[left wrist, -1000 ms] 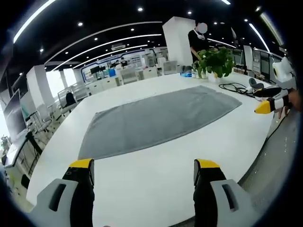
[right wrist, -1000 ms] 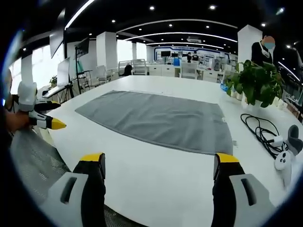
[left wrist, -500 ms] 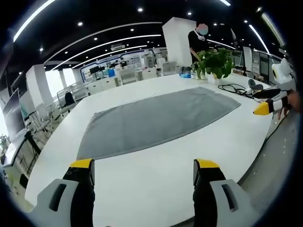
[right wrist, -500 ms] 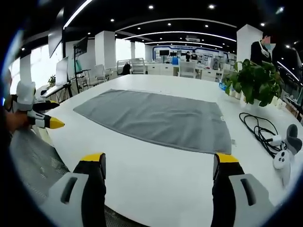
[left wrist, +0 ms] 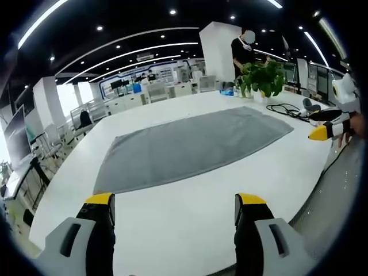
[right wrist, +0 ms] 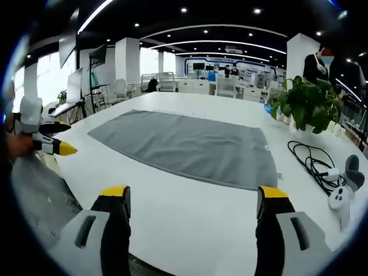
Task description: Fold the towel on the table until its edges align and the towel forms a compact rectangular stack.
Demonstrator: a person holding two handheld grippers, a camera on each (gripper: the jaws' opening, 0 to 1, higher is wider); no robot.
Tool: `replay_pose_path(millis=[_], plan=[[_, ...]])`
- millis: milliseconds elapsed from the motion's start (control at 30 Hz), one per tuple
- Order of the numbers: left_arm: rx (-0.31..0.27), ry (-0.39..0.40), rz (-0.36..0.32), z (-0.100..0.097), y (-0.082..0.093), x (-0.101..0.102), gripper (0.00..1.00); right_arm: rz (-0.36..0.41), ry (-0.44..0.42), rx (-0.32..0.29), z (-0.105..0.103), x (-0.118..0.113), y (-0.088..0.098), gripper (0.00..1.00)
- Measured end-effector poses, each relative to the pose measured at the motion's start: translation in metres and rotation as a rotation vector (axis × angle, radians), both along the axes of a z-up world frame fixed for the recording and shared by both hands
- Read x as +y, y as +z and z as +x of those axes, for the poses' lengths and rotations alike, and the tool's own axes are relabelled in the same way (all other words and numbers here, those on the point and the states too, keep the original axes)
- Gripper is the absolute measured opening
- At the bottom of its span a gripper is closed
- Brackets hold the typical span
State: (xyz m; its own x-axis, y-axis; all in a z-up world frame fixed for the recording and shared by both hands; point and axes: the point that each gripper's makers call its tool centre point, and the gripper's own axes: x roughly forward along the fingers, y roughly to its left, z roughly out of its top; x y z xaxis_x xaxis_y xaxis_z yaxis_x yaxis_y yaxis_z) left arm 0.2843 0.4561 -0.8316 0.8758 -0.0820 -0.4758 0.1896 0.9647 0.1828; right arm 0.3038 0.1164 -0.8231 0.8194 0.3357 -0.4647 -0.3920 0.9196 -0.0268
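Note:
A grey towel (left wrist: 190,146) lies flat and unfolded on the white table (left wrist: 172,224); in the right gripper view the same towel (right wrist: 184,144) spreads across the table's middle. My left gripper (left wrist: 174,204) hovers open over the near table edge, short of the towel, with nothing between its jaws. My right gripper (right wrist: 192,198) is likewise open and empty, short of the towel's near edge. The right gripper (left wrist: 322,131) enters the left gripper view at the right, and the left gripper (right wrist: 54,146) enters the right gripper view at the left, held by a hand.
A potted green plant (right wrist: 307,103) stands at the table's far side. Black cables (right wrist: 313,161) and white controllers (right wrist: 342,190) lie to the towel's right. A person (left wrist: 241,49) stands behind the plant. Desks and chairs fill the room beyond.
Both views shifted only slightly with the hands. The towel lies as before and both grippers stay open.

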Motion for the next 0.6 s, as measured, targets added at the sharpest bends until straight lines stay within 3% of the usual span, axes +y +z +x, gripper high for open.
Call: replay_pose_path(millis=[600], plan=[[0.020, 0.002, 0.013, -0.0003, -0.0049, 0.0011, 0.87, -0.006, 0.025, 0.034, -0.0020, 0.0056, -0.0067, 0.91]])
